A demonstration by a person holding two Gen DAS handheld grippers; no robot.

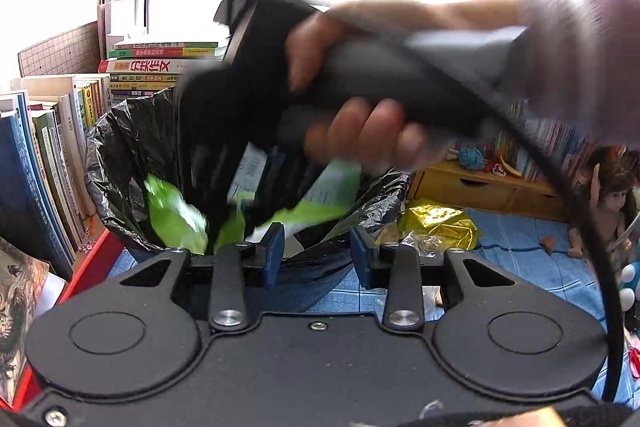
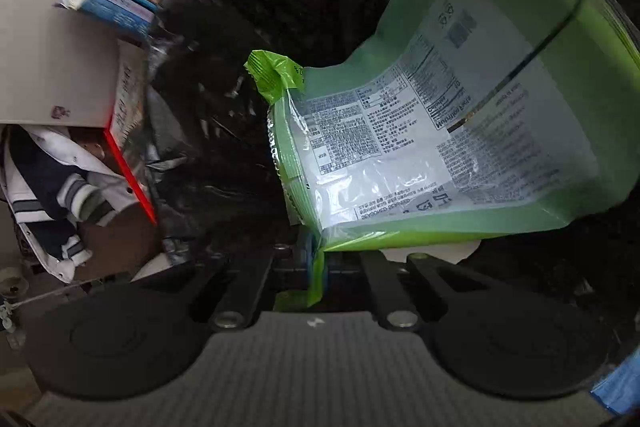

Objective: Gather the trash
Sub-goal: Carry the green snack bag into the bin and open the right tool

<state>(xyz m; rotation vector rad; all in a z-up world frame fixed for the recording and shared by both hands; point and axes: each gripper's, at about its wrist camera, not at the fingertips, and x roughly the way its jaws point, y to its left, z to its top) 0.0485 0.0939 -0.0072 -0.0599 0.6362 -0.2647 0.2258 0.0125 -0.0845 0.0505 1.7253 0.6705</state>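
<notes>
A green snack bag (image 2: 440, 131) with a white printed back hangs inside the black-lined trash bin (image 2: 224, 115). My right gripper (image 2: 318, 263) is shut on the bag's lower edge. In the left wrist view the same green bag (image 1: 332, 187) shows under the right gripper's black body, which a hand (image 1: 360, 135) holds tilted down into the bin (image 1: 120, 163). Another piece of green wrapper (image 1: 172, 215) lies in the bin. My left gripper (image 1: 318, 255) stands open and empty just in front of the bin's near rim.
Books (image 1: 44, 163) stand left of the bin and a stack of books (image 1: 160, 67) lies behind it. A crumpled yellow foil wrapper (image 1: 436, 223) rests on the blue mat (image 1: 520, 255) to the right. A wooden drawer unit (image 1: 480, 183) and a doll (image 1: 612, 203) are at the far right.
</notes>
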